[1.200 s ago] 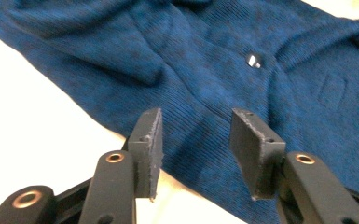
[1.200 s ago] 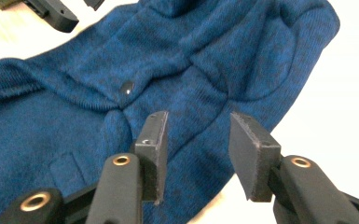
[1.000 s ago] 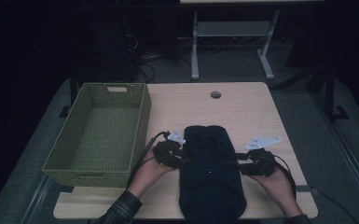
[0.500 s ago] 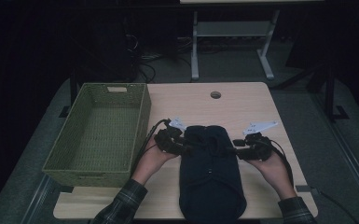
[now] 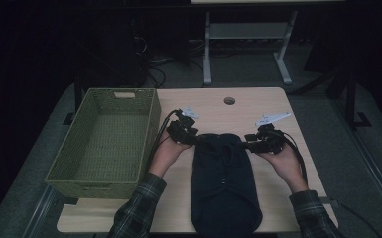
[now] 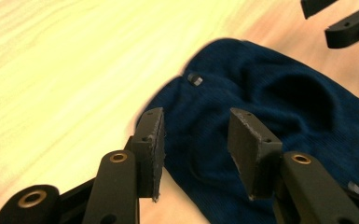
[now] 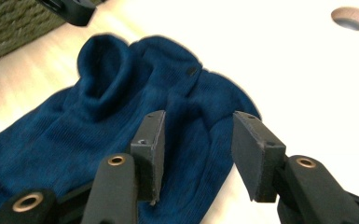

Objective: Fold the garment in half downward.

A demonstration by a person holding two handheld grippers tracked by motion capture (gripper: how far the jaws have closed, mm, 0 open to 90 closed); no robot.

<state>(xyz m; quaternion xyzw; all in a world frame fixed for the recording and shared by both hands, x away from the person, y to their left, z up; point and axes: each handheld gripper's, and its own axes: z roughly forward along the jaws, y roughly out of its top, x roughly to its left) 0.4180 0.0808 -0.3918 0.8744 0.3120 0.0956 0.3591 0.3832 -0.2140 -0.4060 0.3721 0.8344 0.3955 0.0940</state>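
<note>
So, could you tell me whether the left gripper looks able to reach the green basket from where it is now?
Probably yes: the left gripper, jaws open at the dark blue garment, sits just right of the green basket, with only bare table between.

A pale wooden tabletop point(image 5: 273, 106) with a round cable hole point(image 5: 229, 101) near its far edge carries a green woven basket point(image 5: 151, 121) along its left side and a dark blue buttoned garment point(image 5: 223, 188), lying lengthwise at its middle.

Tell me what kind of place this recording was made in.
Probably a lab or studio workspace, not a home: a plain wooden table with a cable hole, loose cables on the floor, and a metal-legged bench behind in a dark room.
</note>
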